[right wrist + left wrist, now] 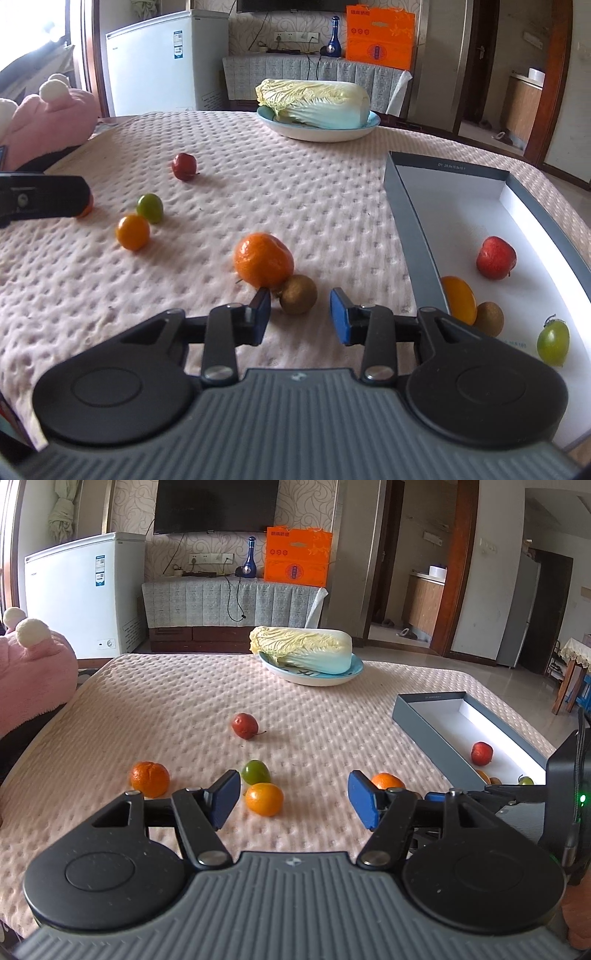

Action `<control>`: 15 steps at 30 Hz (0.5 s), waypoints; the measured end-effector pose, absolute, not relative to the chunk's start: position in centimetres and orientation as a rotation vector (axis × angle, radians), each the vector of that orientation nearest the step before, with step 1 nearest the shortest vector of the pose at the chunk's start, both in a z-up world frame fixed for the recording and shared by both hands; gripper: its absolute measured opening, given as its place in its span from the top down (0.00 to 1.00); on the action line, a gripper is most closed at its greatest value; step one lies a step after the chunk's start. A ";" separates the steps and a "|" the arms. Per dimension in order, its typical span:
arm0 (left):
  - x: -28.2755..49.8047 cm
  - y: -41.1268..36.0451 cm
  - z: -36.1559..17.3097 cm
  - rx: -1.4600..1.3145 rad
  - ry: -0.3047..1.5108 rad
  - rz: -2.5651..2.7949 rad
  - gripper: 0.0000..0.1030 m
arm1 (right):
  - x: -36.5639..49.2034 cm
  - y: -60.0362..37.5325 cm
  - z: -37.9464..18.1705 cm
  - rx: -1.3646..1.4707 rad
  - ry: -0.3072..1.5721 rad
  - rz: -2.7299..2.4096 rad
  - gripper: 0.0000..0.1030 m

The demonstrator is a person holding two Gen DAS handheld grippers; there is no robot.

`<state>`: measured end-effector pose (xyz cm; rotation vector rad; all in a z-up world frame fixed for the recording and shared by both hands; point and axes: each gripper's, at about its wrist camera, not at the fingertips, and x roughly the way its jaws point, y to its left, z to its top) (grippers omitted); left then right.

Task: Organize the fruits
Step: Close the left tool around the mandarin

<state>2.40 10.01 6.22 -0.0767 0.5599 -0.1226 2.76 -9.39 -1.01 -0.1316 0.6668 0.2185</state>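
Loose fruits lie on the pink cloth. In the left wrist view: a tangerine [150, 779], a green fruit [255, 771], a small orange fruit [264, 799], a dark red fruit [245, 725]. My left gripper [290, 799] is open and empty just in front of the small orange fruit. In the right wrist view my right gripper [300, 316] is open, with a brown kiwi-like fruit [298, 294] just ahead between the fingers, touching a tangerine [264, 264]. The grey box [408, 206] at right holds a red fruit [495, 257], an orange fruit [459, 300], a brown fruit [489, 318] and a green fruit [553, 341].
A plate [314, 677] with a napa cabbage [301, 648] stands at the far side of the table. A pink plush toy [33, 668] sits at the left edge. The right gripper's body [561, 775] shows at the right of the left wrist view.
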 end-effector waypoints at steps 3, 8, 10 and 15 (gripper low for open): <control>2.4 10.1 6.2 -0.076 0.561 -0.124 0.32 | 2.8 -8.6 -1.2 -0.171 0.669 0.234 0.65; 2.5 9.4 5.9 -0.053 0.570 -0.145 0.32 | 2.7 -8.8 -1.1 -0.171 0.678 0.253 0.73; 2.6 8.9 5.7 -0.040 0.571 -0.156 0.32 | 2.5 -9.1 -0.9 -0.167 0.687 0.259 0.73; 3.1 7.1 5.3 -0.021 0.575 -0.201 0.32 | 1.6 -10.7 -0.1 -0.116 0.711 0.284 0.73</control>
